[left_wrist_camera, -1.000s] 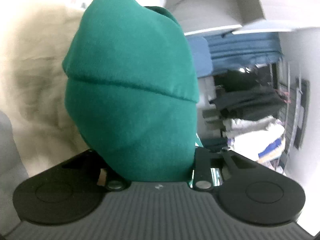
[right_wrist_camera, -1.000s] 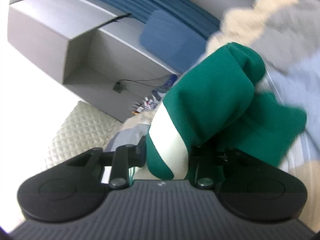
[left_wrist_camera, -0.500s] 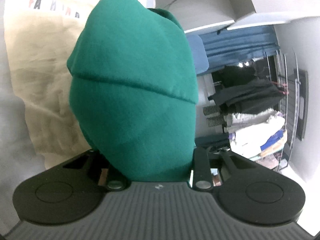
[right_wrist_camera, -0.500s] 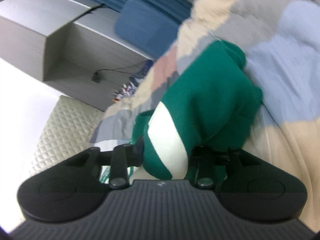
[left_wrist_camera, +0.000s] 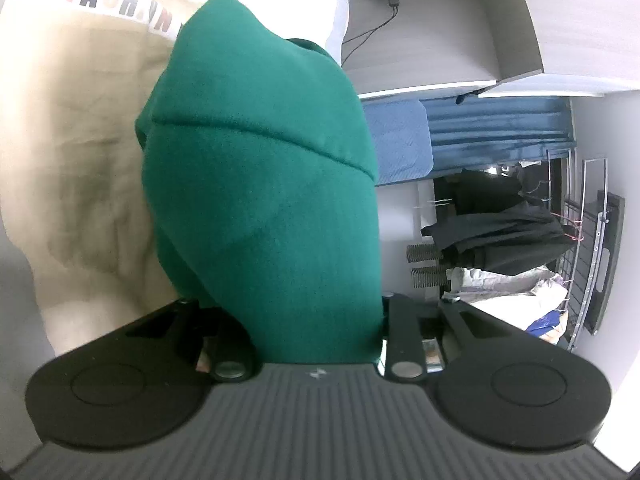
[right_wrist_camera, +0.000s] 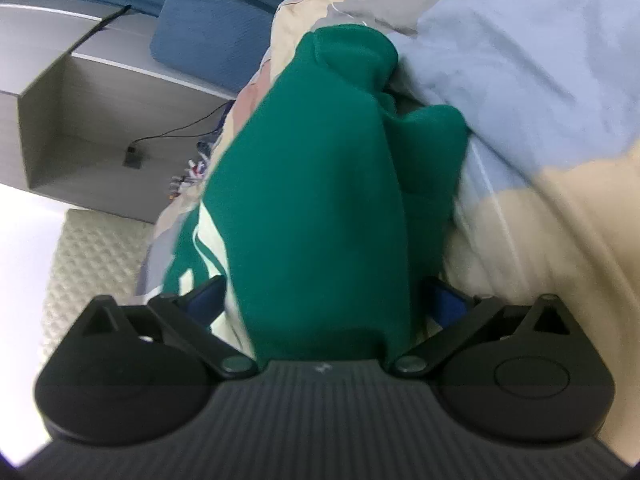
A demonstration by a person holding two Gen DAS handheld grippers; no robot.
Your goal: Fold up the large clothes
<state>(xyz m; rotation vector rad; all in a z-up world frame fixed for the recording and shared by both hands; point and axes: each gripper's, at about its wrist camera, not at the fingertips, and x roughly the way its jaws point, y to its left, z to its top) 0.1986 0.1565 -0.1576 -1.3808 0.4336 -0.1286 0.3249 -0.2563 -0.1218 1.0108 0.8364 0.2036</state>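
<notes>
A green garment [left_wrist_camera: 260, 184] fills the middle of the left wrist view, bunched and raised, with my left gripper [left_wrist_camera: 316, 344] shut on a fold of it. In the right wrist view the same green garment [right_wrist_camera: 320, 200], with a white stripe [right_wrist_camera: 208, 240] at its left, rests on a patchwork bedspread [right_wrist_camera: 520, 80]. My right gripper [right_wrist_camera: 320, 320] is opening. Its blue pads [right_wrist_camera: 204, 296] stand wide on either side of the cloth and do not press on it. The fingertips of both grippers are hidden under the fabric.
A beige garment with coloured lettering [left_wrist_camera: 80, 120] lies left of the green one. A grey shelf unit [right_wrist_camera: 100, 100], a blue cushion [right_wrist_camera: 208, 40] and a quilted mat [right_wrist_camera: 92, 260] are beyond the bed. A rack of dark clothes [left_wrist_camera: 500, 220] stands at the right.
My right gripper has sunk toward the bedspread, rolled, and spread its jaws wide off the green cloth, which now rests on the bed. The left gripper keeps its grip.
</notes>
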